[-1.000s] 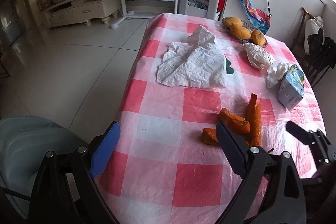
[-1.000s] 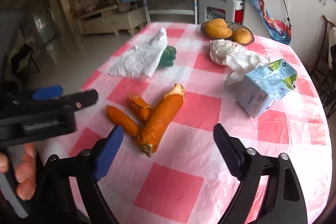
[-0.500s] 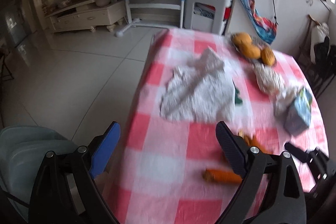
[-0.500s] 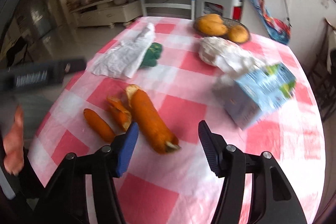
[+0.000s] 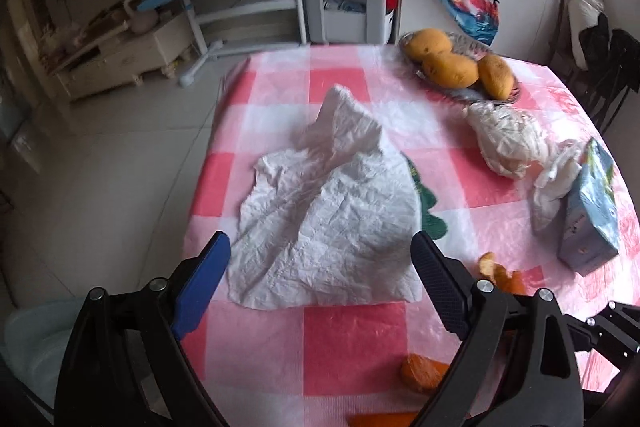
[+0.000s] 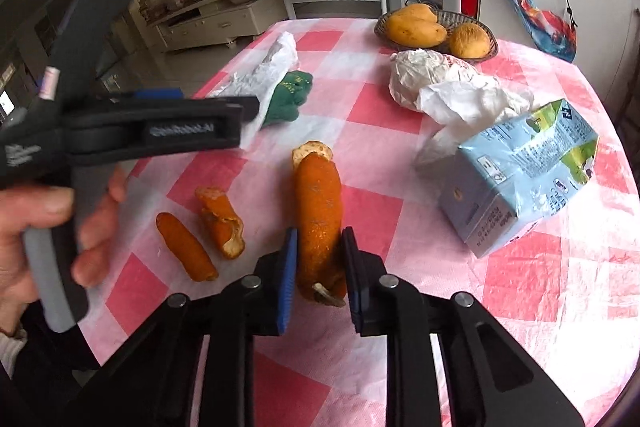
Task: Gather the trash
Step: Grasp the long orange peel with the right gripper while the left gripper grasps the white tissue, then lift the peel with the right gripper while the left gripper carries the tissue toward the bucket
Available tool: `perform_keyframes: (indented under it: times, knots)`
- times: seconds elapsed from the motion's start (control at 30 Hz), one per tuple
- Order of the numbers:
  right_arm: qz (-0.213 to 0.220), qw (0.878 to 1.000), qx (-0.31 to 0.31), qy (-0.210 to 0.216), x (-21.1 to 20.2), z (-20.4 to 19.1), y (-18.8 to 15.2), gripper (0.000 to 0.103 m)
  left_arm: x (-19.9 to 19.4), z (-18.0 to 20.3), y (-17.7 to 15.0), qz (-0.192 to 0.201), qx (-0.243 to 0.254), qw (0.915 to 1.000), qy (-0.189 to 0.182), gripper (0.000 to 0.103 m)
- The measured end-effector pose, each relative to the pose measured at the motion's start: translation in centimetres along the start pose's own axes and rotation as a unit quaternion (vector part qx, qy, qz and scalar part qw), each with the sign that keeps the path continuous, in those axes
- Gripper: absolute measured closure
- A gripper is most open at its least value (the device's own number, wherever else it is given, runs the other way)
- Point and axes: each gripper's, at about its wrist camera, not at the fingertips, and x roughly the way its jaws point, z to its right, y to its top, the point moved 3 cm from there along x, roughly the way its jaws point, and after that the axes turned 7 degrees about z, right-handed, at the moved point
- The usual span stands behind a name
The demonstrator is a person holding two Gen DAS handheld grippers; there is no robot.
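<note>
Since a second ago, right tongs [image 6: 318, 267] closing on long orange peel [image 6: 319, 215], left tongs [image 5: 320, 287] wide, empty; next, lifting it clear of tabletop [image 6: 532, 327]

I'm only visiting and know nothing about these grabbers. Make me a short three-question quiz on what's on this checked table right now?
1. True or false: the right gripper has the long orange peel between its pads.
2. What lies ahead of the left gripper? A) flat white bag B) milk carton C) mangoes
3. How many smaller peel pieces lie beside the long one in the right wrist view?

Key: 1 true, with the jaws closing on it; 2 A; 3 two.
</note>
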Motion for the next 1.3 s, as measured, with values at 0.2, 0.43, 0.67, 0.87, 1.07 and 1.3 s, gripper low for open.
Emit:
perform_keyframes:
  times: [0.2,0.43,0.67,0.87,1.07,1.3]
  knots:
    - [0.002,0.999,0.04,0.026,-0.2,1.0,0.4,0.081,1.1,-0.7,-0.7,-0.031,-0.029,0.9984,-0.036,0.089]
    - [0.017,0.998,0.053,0.042,-1.5,0.9,0.6,0.082,-2.5,-1.6,-0.7,0.016,-0.039,0.9976,-0.056,0.1]
    - [0.025,0.997,0.058,0.042,-2.6,0.9,0.1,0.082,-5.2,-2.9,-1.2,0.018,-0.058,0.9946,-0.084,0.1]
    - [0.02,0.997,0.057,0.038,-2.4,0.9,-0.3,0.082,-5.8,-2.7,-3.1,-0.012,-0.027,0.9963,-0.081,0.095]
    - [0.014,0.998,0.058,0.032,-1.9,1.3,-0.6,0.082,-4.3,-2.7,-3.2,-0.004,-0.034,0.9992,-0.021,0.036]
    - [0.004,0.998,0.056,0.029,-1.4,1.3,-1.1,0.082,-1.5,-1.7,-2.6,-0.014,-0.005,0.9997,0.02,0.026]
